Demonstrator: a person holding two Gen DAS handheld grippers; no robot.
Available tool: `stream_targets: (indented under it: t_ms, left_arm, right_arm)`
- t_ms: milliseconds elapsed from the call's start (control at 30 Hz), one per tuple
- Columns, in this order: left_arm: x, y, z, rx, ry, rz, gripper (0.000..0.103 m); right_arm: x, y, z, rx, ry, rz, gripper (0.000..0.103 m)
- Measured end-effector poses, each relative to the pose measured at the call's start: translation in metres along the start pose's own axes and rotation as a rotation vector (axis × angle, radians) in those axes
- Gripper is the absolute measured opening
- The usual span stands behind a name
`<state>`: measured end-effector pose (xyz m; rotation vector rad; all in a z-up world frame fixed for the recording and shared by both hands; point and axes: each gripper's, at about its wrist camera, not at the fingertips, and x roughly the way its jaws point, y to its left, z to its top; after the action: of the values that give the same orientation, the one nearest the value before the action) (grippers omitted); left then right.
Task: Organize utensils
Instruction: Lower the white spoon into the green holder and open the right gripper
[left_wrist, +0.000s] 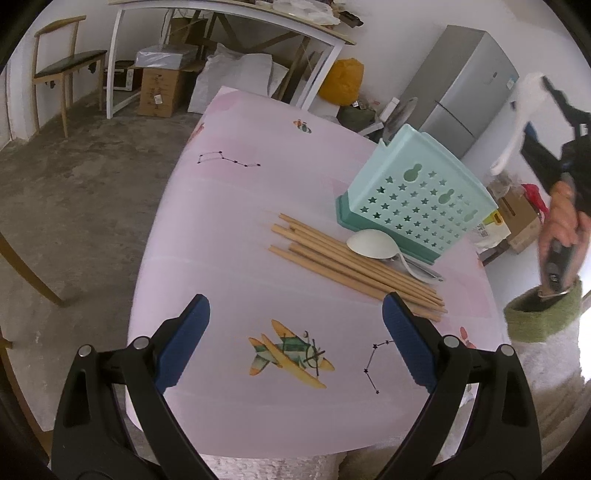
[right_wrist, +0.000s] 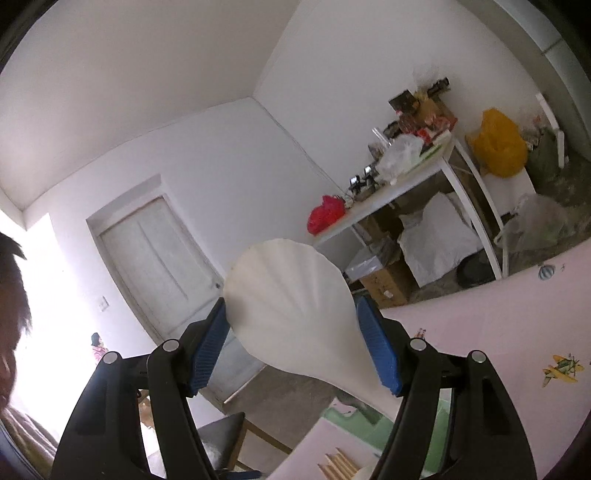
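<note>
Chopsticks (left_wrist: 354, 258), about eight though they overlap too much for a sure count, lie in one bundle on the pink desk (left_wrist: 236, 206). One white spoon (left_wrist: 373, 243) rests against them beside one mint basket (left_wrist: 417, 199). The left tool (left_wrist: 295, 339) hovers spread wide, empty. The right tool (right_wrist: 291, 339) clamps a second white paddle spoon (right_wrist: 291, 302) up in the air.

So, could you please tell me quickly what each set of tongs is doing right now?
Left tongs: open, holding nothing.
Right tongs: shut on the white rice paddle.
</note>
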<state>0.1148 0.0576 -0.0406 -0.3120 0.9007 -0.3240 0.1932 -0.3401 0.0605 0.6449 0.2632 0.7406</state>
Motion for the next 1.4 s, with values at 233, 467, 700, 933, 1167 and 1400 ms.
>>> stream_targets:
  t_ms: [233, 467, 700, 933, 1167, 1400]
  left_arm:
    - [0.001, 0.008, 0.001, -0.013, 0.001, 0.019, 0.091]
    - [0.006, 0.01, 0.003, -0.026, 0.011, 0.001, 0.091]
    - [0.006, 0.005, 0.002, -0.014, 0.011, -0.017, 0.091]
    - [0.006, 0.003, 0.004, -0.028, 0.018, -0.007, 0.091]
    - [0.017, -0.021, 0.011, 0.09, -0.004, -0.023, 0.091]
    - [0.036, -0.08, 0.017, 0.428, -0.105, 0.03, 0.091]
  right_arm:
    - [0.007, -0.05, -0.037, 0.06, 0.066, -0.085, 0.069]
    - [-0.013, -0.055, -0.048, 0.048, 0.113, -0.183, 0.077]
    - [-0.053, -0.035, -0.05, 0.041, 0.075, -0.273, 0.082]
    - [-0.091, 0.006, -0.082, 0.006, 0.056, -0.366, 0.083]
    - [-0.069, 0.006, -0.147, 0.067, 0.234, -0.51, 0.083]
    - [-0.043, 0.004, -0.184, 0.076, 0.344, -0.493, 0.083]
